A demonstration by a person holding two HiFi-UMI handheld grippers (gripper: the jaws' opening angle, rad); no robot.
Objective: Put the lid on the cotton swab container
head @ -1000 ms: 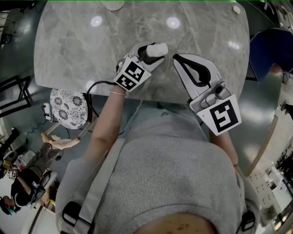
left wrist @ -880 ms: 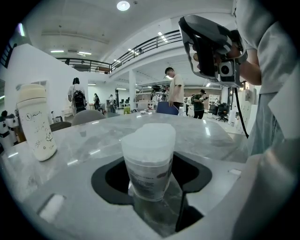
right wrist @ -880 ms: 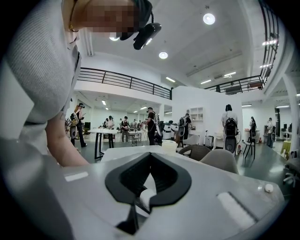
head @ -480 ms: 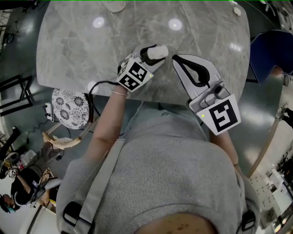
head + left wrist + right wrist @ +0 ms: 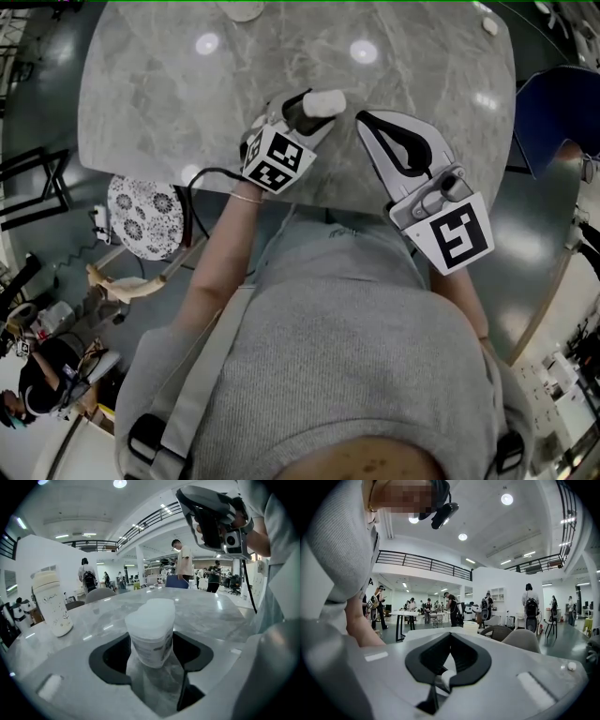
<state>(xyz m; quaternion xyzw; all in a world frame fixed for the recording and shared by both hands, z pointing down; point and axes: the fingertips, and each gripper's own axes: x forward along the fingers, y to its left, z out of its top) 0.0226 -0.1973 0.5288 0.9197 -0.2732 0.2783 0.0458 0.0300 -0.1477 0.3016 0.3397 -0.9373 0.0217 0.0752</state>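
both jaws of left gripper (image 5: 151,644) widened around container (image 5: 151,620).

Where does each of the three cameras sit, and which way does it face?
Head view: on the person's head, facing steeply down at the table; sweater, left forearm, left gripper and right gripper show.
Left gripper view: on that gripper, facing the container between its jaws, which have just been opening; sweater at right.
Right gripper view: on that gripper, facing across the hall over shut jaws; sweater at left.
Shared: head and left gripper views show the container.
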